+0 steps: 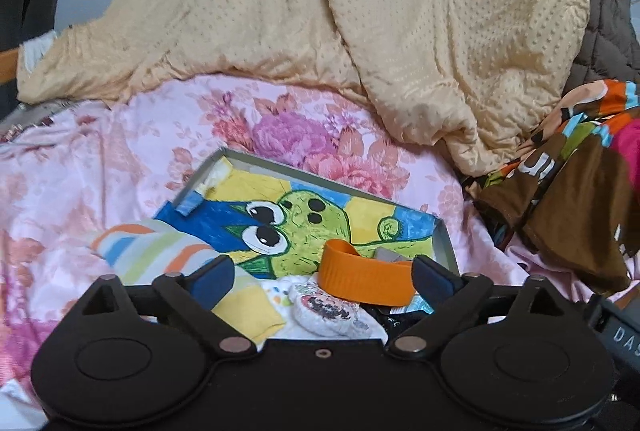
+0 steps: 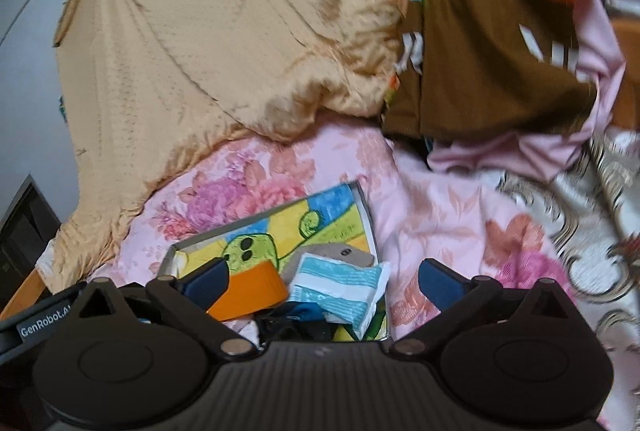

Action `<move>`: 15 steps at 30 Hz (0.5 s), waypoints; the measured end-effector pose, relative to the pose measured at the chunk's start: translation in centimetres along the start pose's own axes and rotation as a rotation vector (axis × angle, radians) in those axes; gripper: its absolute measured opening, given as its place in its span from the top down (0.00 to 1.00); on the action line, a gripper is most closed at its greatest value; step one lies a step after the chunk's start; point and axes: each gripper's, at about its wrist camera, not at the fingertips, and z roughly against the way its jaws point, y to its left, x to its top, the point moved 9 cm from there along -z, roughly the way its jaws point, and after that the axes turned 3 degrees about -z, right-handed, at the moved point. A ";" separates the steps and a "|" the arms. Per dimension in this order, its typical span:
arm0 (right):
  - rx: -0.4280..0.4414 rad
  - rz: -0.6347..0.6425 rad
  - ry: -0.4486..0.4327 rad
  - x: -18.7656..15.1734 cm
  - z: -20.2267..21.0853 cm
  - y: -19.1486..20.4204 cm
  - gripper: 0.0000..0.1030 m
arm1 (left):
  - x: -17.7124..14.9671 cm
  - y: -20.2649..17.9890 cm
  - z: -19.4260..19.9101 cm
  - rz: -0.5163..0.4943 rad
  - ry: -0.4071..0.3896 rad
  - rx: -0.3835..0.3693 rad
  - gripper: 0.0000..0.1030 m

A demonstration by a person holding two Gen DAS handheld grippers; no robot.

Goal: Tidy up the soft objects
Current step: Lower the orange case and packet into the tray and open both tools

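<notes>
A shallow grey box (image 1: 444, 239) with a green cartoon creature drawn inside lies on the pink floral bedsheet (image 1: 120, 159). In it lie a striped sock (image 1: 160, 251), an orange band (image 1: 360, 279), a small white printed round piece (image 1: 332, 307) and, in the right wrist view, a blue-and-white packet (image 2: 340, 287). My left gripper (image 1: 322, 277) is open just above the box's near end, with the orange band between its jaws. My right gripper (image 2: 324, 279) is open over the same box (image 2: 370, 223), empty, with the orange band (image 2: 248, 291) by its left finger.
A big yellow dotted blanket (image 1: 360, 11) is heaped at the back. A brown, orange and pink garment (image 1: 568, 183) lies crumpled at the right, also in the right wrist view (image 2: 480, 51). A cream patterned cloth (image 2: 580, 211) covers the far right.
</notes>
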 end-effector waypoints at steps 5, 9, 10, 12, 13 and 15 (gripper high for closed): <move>-0.003 0.130 -0.028 -0.2 2.9 2.1 0.00 | 0.0 0.5 3.8 -0.003 -0.029 -0.006 0.03; 0.001 0.161 -0.034 -1.0 4.8 3.1 0.00 | -0.4 1.2 6.8 -0.006 -0.046 0.001 0.01; 0.001 0.160 -0.032 -1.2 5.2 3.2 0.00 | -0.5 1.4 7.5 -0.011 -0.052 0.006 0.01; 0.000 0.166 -0.031 -1.7 6.1 3.4 0.00 | -0.9 1.7 8.9 -0.025 -0.060 0.015 0.01; 0.001 0.175 -0.032 -2.0 6.7 3.6 0.00 | -1.1 1.8 9.5 -0.032 -0.064 0.019 0.01; 0.004 0.197 -0.033 -2.5 7.7 4.0 0.00 | -1.5 2.1 10.8 -0.044 -0.076 0.025 0.01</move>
